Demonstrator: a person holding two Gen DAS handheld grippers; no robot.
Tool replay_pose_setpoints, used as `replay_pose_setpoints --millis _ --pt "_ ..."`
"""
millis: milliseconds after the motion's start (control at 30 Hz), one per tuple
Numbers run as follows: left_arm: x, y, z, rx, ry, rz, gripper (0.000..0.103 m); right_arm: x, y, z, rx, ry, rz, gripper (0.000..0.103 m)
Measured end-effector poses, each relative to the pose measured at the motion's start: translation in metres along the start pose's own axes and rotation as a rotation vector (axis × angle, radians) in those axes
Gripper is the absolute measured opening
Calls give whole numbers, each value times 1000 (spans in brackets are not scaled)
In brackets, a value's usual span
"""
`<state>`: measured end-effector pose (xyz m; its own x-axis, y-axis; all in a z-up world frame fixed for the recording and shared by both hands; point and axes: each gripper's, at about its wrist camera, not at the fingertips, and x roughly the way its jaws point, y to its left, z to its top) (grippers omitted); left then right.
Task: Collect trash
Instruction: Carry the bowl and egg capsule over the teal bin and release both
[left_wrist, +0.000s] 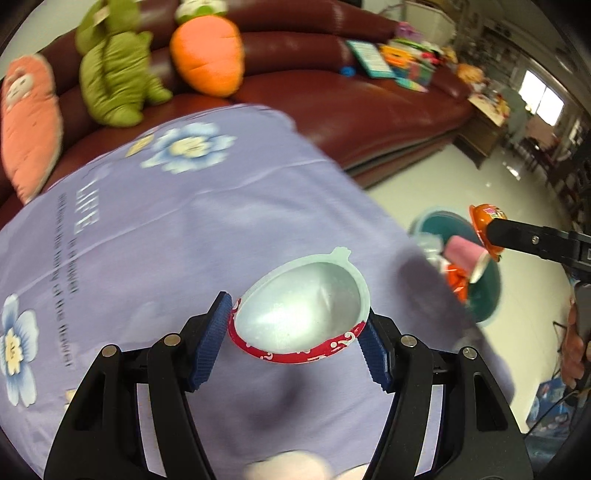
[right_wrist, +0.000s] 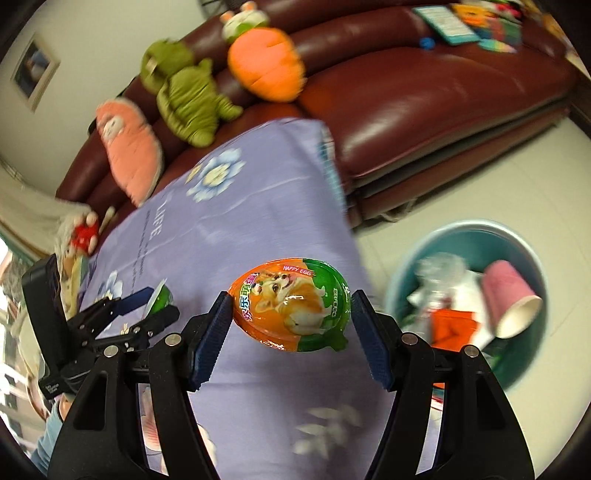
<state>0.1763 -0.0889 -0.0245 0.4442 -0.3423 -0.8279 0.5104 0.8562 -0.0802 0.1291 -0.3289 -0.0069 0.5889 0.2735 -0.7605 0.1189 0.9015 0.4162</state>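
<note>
if either grip slackens short of the teal bin (right_wrist: 469, 236), the egg-shaped shell half (left_wrist: 301, 308) clamped by the left gripper (left_wrist: 297, 343) or the happy egg lid (right_wrist: 291, 306) clamped by the right gripper (right_wrist: 290, 332) could be dropped onto the lilac cloth (left_wrist: 166, 229).

Bare purple desk (right_wrist: 258, 206) under both tools, nothing in path. Sofa (right_wrist: 424, 110) walls far edge. Bin (right_wrist: 436, 240) on open floor (right_wrist: 480, 192) off desk's right edge, mouth unobstructed, half full.
</note>
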Motion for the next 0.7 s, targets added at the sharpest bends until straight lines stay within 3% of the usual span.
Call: replay_pose_setpoints --millis 433,700 --pt "40 -141 24 163 54 -124 67 -65 -135 -12 197 -118 -96 63" --pt "83 -201 28 209 128 -177 67 -75 -176 -15 250 -134 -108 63"
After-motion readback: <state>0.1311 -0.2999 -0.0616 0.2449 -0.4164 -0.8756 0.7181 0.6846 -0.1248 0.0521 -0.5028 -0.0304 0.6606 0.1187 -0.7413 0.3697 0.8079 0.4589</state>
